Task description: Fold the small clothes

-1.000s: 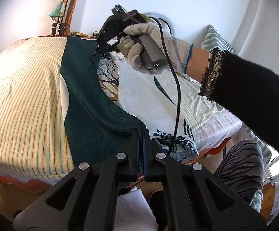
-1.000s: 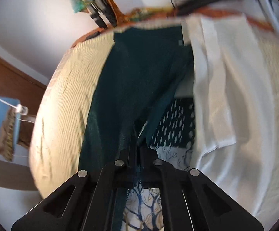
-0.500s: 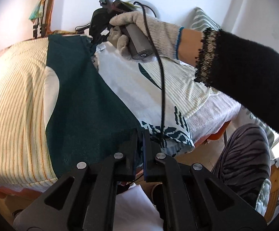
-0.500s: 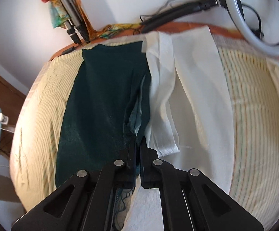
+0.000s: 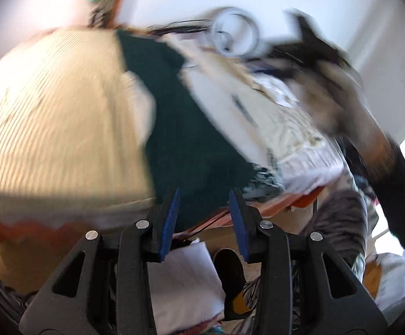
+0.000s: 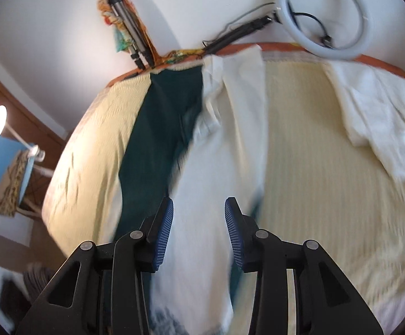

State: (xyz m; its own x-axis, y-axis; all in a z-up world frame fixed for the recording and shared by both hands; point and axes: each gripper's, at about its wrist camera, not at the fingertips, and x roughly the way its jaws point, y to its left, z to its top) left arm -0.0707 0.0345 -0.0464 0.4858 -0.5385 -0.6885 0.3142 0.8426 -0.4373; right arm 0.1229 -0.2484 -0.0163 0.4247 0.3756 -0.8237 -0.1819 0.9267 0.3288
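A: What does your left wrist view give you that the right one lacks?

B: Your left gripper [image 5: 203, 209], jaws opening with nothing pinched between the blue pads; just beyond them the near edge of the dark green garment [image 5: 185, 128] hangs at the table's front. Far right, blurred, your gloved right hand [image 5: 333, 95] carries the other tool.

A: And the right wrist view?

B: Your right gripper [image 6: 199, 223], jaws also opening, poised over the white cloth [image 6: 224, 145] without pressing it. Only here you see a second white garment [image 6: 381, 117] far right and the ring light [image 6: 321, 14] at the wall.

A: How does the green piece lie?

B: Long axis near to far on the striped cover [image 6: 308, 153], left of the white cloth.
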